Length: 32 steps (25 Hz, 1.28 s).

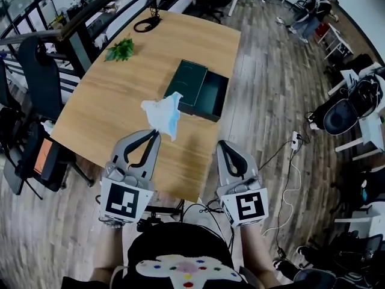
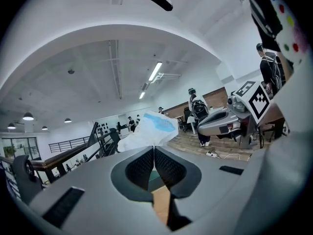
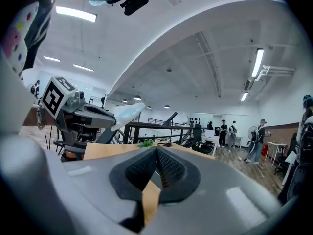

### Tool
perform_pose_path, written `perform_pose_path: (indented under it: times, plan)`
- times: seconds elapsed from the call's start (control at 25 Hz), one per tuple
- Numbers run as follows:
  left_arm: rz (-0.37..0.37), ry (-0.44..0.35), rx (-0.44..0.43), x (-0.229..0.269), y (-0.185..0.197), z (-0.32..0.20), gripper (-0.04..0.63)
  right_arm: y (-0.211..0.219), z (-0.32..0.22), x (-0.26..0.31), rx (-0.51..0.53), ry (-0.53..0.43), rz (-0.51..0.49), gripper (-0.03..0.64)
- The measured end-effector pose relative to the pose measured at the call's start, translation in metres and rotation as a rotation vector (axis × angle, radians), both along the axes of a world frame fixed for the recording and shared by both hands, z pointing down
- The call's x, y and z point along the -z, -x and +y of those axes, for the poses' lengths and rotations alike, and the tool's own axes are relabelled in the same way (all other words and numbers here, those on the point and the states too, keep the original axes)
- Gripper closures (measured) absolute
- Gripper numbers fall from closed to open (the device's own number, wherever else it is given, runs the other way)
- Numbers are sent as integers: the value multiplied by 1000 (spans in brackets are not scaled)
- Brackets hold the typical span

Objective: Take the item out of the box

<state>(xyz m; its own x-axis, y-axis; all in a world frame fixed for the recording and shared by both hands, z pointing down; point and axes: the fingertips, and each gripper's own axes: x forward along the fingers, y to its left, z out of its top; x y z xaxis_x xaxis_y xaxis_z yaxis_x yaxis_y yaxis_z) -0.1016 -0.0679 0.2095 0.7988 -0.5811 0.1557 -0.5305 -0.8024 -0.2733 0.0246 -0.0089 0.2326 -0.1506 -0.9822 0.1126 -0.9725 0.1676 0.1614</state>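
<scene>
My left gripper point(image 1: 157, 133) is shut on a crumpled white and blue item point(image 1: 163, 114), which hangs from its tips above the wooden table point(image 1: 108, 107). In the left gripper view the item point(image 2: 152, 129) sticks out just past the closed pads point(image 2: 146, 163). Behind the item on the table lies the dark green box point(image 1: 212, 96), open, with its lid point(image 1: 186, 81) beside it on the left. My right gripper point(image 1: 222, 144) hovers near the table's front edge, shut and holding nothing. From the right gripper view the item point(image 3: 128, 112) shows in the left gripper point(image 3: 83, 114).
A small green plant point(image 1: 120, 49) and a black cable loop point(image 1: 147, 23) lie at the table's far end. Black chairs point(image 1: 37, 71) stand to the left. A power strip and cables point(image 1: 295, 141) lie on the floor to the right. Several people stand in the background.
</scene>
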Motion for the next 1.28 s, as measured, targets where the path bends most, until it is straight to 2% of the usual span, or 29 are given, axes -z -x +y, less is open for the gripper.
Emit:
perform_pose_path:
  times: [0.2,0.36,1.28]
  plan:
    - [-5,-12,3,-4,21,12,580,13,13,-4,-4,-11,-40,609]
    - [-17,-7,-3,-7,29,19,580,21,15,-2,4,3,-21,609]
    - [-24,8,-48,-19,27,29,580,31,17,-4,6,8,-18,609]
